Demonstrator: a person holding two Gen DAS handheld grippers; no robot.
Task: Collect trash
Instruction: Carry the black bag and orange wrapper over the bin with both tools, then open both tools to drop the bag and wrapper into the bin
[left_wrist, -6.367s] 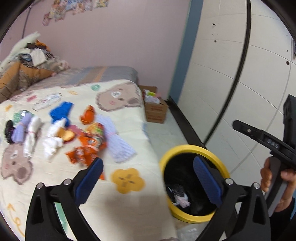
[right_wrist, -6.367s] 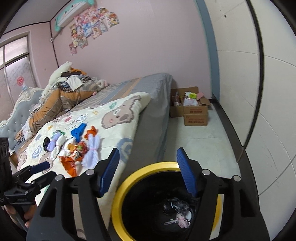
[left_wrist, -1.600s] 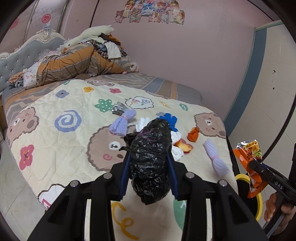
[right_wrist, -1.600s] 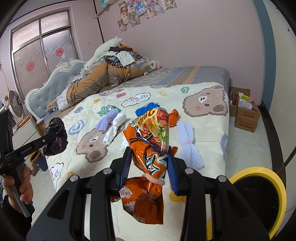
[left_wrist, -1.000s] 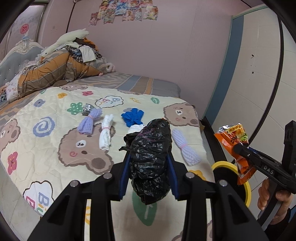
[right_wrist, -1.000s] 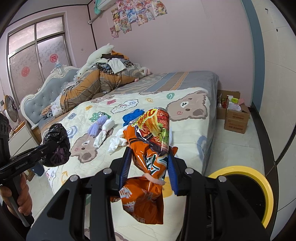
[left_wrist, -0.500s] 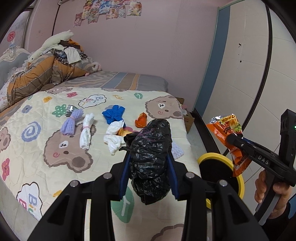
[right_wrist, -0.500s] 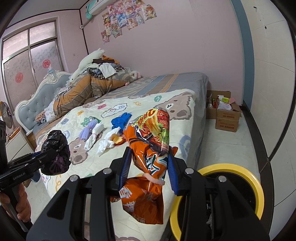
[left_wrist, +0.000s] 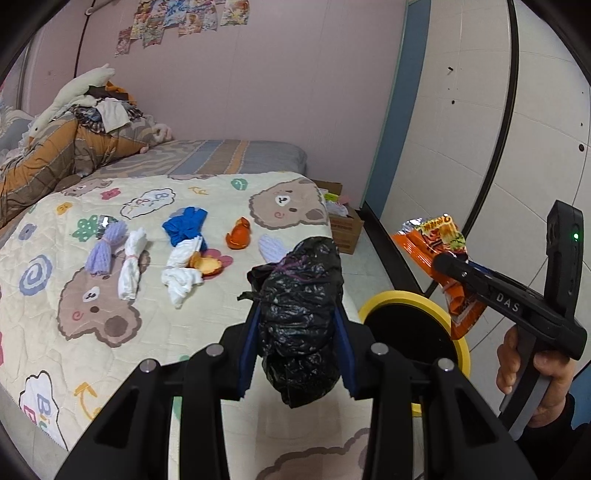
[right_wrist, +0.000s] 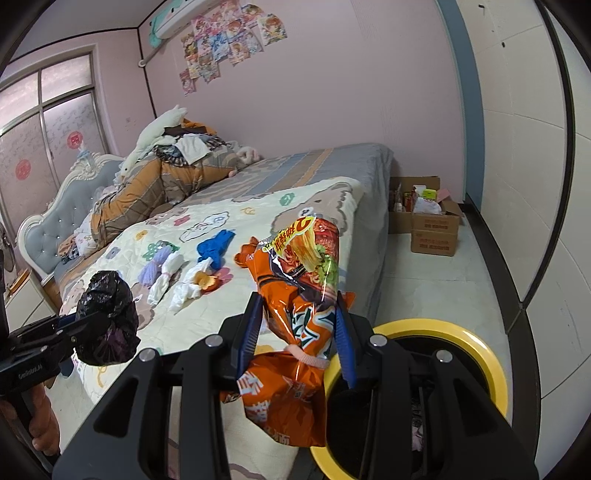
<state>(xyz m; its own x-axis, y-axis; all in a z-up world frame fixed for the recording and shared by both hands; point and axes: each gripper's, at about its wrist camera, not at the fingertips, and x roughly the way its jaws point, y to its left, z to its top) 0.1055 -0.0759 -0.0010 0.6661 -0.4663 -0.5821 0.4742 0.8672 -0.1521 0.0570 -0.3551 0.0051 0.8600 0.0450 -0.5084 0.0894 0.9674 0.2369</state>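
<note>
Home bedroom, quilted bed (left_wrist: 155, 295), wall posters (right_wrist: 229, 40)

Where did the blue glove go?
The blue glove lies on the bear quilt, mid-left in the left wrist view, between the white rag and the orange peel.

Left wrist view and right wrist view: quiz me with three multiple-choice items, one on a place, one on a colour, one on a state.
1. Where is the bin?
A. on the bed
B. on the floor beside the bed
C. inside the cardboard box

2. What colour is the bin's rim?
A. yellow
B. green
C. red

3. The left gripper is:
A. open and empty
B. shut on the black plastic bag
C. shut on a blue glove

Answers: 1 B, it stands on tiles at the bed's edge. 2 A, the rim is yellow. 3 B, both pads press the bag.
</note>
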